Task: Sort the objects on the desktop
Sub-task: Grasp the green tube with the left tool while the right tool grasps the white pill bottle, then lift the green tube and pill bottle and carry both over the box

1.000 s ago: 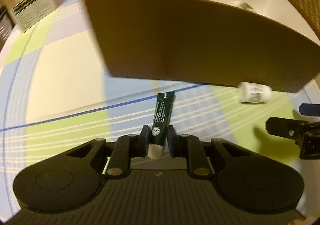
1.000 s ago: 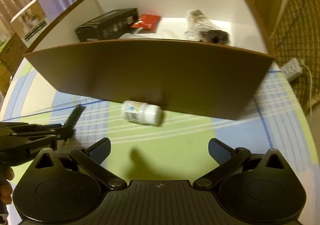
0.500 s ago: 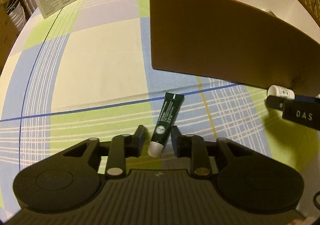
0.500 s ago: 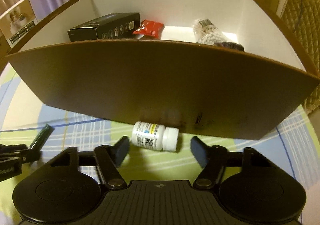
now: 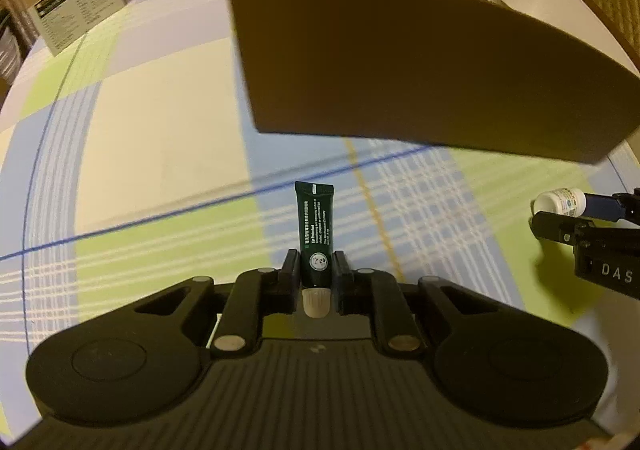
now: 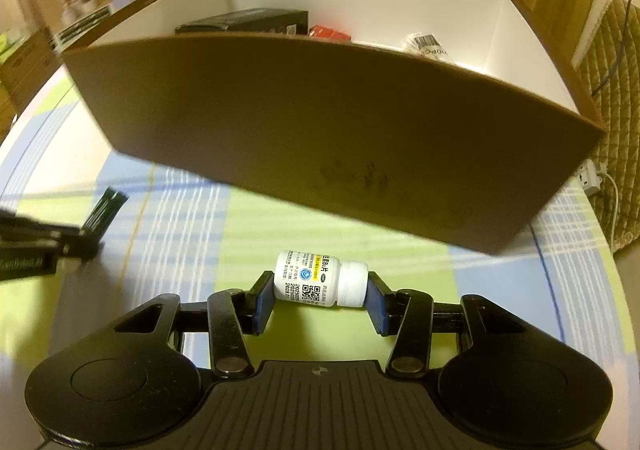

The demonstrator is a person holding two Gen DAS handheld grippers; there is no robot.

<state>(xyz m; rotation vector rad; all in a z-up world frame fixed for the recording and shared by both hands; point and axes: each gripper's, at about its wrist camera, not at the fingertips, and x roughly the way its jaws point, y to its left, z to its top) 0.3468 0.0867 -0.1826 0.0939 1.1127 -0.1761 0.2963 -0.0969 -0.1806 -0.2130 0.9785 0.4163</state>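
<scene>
The left gripper (image 5: 316, 275) has its fingers closed on a dark green tube (image 5: 315, 234), pinching it near the pale cap, with the crimped end pointing away toward the brown box (image 5: 400, 66). The right gripper (image 6: 318, 300) has its blue-padded fingers (image 6: 376, 300) clamped end to end on a small white pill bottle (image 6: 320, 284), one pad on the base and one on the cap, so the bottle lies crosswise. Both items sit over the checked cloth of the surface (image 5: 160, 122), just in front of the box's near wall. Inside the box lie a black carton (image 6: 248, 20), a red packet (image 6: 328, 33) and a clear bag (image 6: 428, 44).
</scene>
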